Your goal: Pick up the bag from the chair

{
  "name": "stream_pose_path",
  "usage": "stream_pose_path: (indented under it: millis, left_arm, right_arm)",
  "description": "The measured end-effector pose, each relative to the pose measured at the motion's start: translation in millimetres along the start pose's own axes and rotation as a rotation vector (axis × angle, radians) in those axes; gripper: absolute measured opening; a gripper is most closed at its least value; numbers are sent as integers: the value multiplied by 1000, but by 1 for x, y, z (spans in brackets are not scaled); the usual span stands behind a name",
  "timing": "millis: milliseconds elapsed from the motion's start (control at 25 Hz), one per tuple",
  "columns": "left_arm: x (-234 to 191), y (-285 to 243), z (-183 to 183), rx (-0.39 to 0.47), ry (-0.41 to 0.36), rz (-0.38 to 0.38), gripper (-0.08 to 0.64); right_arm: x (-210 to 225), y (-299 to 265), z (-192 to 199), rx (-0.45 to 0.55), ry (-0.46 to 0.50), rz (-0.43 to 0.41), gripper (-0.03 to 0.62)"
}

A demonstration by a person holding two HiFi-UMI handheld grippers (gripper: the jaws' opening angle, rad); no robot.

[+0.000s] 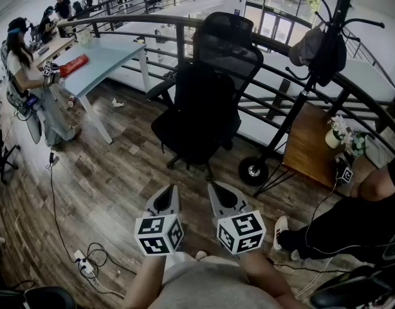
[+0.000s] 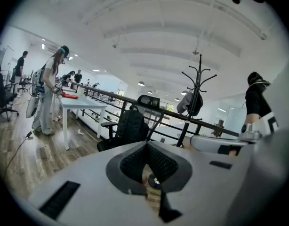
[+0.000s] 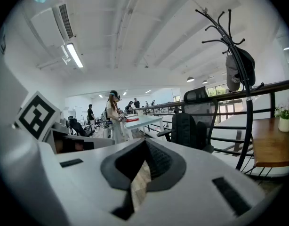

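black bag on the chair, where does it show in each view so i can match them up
Head view: the black bag sits on the chair, just above centre.
Left gripper view: the bag is left of centre, above the jaws.
Right gripper view: the bag is right of centre.
Shared landmark: the coat rack, right of the bag in all three.

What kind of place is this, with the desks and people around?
Most likely an open-plan office, perhaps on an upper level. A black office chair with a dark bag on it stands by a long white desk where people work, and a curved railing runs along the floor's edge.
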State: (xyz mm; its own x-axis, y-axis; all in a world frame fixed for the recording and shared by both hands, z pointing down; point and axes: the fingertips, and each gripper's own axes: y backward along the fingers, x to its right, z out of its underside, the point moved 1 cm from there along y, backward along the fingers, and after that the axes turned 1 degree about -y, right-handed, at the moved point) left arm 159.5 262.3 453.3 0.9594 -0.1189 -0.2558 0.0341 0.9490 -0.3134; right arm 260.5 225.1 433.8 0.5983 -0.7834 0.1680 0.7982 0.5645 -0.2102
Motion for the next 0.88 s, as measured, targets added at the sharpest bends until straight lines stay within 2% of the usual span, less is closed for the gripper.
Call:
stream_pose_path:
  millis: [400, 640, 880]
  left_arm:
    - [8, 8, 6, -3, -3, 0, 2]
    - [5, 10, 7, -11, -4, 8, 3]
    - [-9, -11, 6, -37, -9, 26, 3]
  right_arm:
    - [0, 7, 7, -18, 4, -4, 0]
    - [-9, -2, 8, 3, -63, -75, 0]
    - [-5, -26, 7, -23, -32, -43, 0]
